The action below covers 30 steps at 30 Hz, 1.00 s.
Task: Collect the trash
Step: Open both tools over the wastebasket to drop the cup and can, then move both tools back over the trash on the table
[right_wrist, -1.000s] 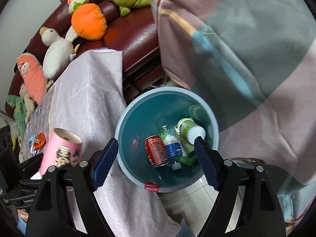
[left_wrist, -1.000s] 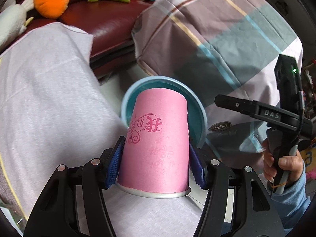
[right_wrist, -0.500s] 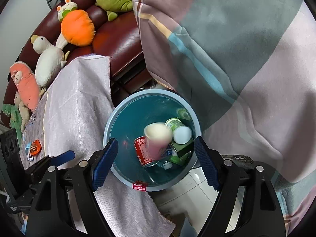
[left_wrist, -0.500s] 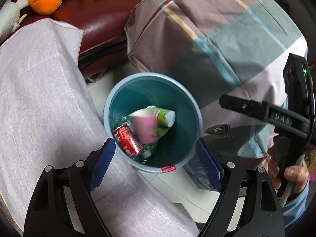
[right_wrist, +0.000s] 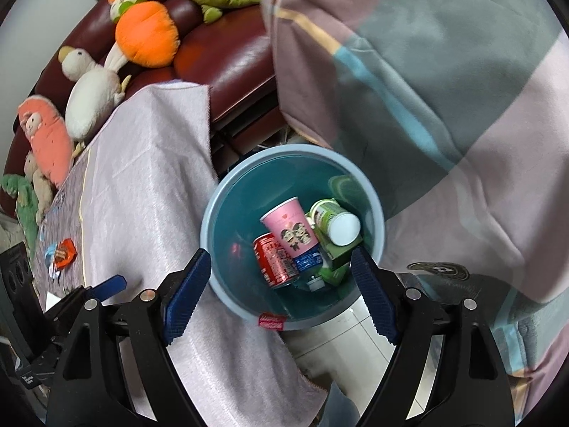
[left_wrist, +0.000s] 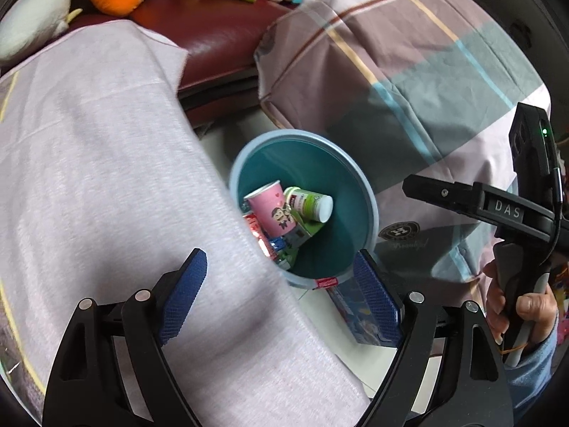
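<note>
A blue trash bin (left_wrist: 359, 192) (right_wrist: 220, 213) stands on the floor beside the cloth-covered table. In it lie a pink paper cup (left_wrist: 272, 213) (right_wrist: 291, 229), a red soda can (right_wrist: 274, 261), a green-and-white bottle (left_wrist: 309, 204) (right_wrist: 336, 222), a green carton (right_wrist: 338, 251) and a plastic bottle. My left gripper (left_wrist: 282, 299) is open and empty above the table edge near the bin. My right gripper (right_wrist: 277, 295) is open and empty above the bin. The right gripper's body also shows in the left wrist view (left_wrist: 498, 210).
A pale pink cloth (left_wrist: 89, 178) (right_wrist: 142, 163) covers the table. Small wrappers (right_wrist: 62, 252) lie on it at the left. A dark red sofa (right_wrist: 227, 49) holds several plush toys. A striped blanket (left_wrist: 409, 71) hangs to the right of the bin. A box (left_wrist: 359, 320) lies on the floor.
My left gripper opened and let go of the pink cup, which fell into the bin and came to rest there. The left gripper then drew back over the table edge.
</note>
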Each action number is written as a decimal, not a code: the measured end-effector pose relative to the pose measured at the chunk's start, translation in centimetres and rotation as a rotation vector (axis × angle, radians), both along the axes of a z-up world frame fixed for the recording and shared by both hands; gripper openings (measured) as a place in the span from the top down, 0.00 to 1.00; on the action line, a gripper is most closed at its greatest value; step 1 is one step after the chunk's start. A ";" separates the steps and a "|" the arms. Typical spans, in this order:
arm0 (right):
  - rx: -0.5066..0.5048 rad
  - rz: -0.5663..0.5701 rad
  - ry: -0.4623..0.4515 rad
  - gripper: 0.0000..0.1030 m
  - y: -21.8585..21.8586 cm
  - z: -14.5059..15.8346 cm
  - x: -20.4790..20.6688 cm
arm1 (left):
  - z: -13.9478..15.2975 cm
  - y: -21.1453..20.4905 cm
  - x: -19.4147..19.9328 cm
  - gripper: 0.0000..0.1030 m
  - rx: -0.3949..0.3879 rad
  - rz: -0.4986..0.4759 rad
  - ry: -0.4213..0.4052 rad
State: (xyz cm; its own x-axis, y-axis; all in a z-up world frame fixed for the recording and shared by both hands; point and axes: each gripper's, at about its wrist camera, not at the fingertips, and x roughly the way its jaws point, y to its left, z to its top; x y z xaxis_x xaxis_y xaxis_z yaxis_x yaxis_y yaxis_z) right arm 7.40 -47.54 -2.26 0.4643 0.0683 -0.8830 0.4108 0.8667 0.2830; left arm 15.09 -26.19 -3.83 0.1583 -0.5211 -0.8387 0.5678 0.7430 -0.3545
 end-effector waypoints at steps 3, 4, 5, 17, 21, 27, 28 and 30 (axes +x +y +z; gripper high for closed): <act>-0.012 0.026 -0.004 0.25 1.8 0.6 0.1 | 0.6 1.7 -0.2 0.17 -0.014 0.026 -0.007; -0.016 0.033 -0.006 0.25 2.2 0.7 0.2 | 0.8 2.4 -0.3 0.17 -0.020 0.036 -0.011; -0.019 0.042 -0.007 0.25 2.8 0.9 0.2 | 1.1 3.0 -0.5 0.17 -0.024 0.043 -0.014; -0.062 0.172 -0.011 0.25 11.4 2.7 1.1 | 2.8 12.0 -2.1 0.17 -0.062 0.161 -0.054; -0.066 0.238 0.006 0.25 15.3 2.8 2.1 | 3.3 16.8 -2.6 0.17 -0.071 0.234 -0.072; -0.091 0.356 0.006 0.25 22.5 3.5 3.4 | 4.4 24.4 -3.0 0.17 -0.078 0.359 -0.104; -0.093 0.374 0.006 0.25 23.5 3.6 3.6 | 4.6 25.9 -3.1 0.17 -0.074 0.383 -0.112; -0.102 0.425 0.007 0.25 26.4 3.7 4.0 | 5.1 29.0 -3.4 0.17 -0.064 0.434 -0.132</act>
State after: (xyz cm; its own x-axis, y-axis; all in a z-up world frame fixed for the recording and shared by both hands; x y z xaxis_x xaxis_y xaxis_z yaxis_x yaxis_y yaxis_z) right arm 11.44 -21.16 1.43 0.4076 0.1647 -0.8982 0.0132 0.9824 0.1861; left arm 11.72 2.78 1.28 0.4773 -0.4331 -0.7646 0.2520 0.9010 -0.3530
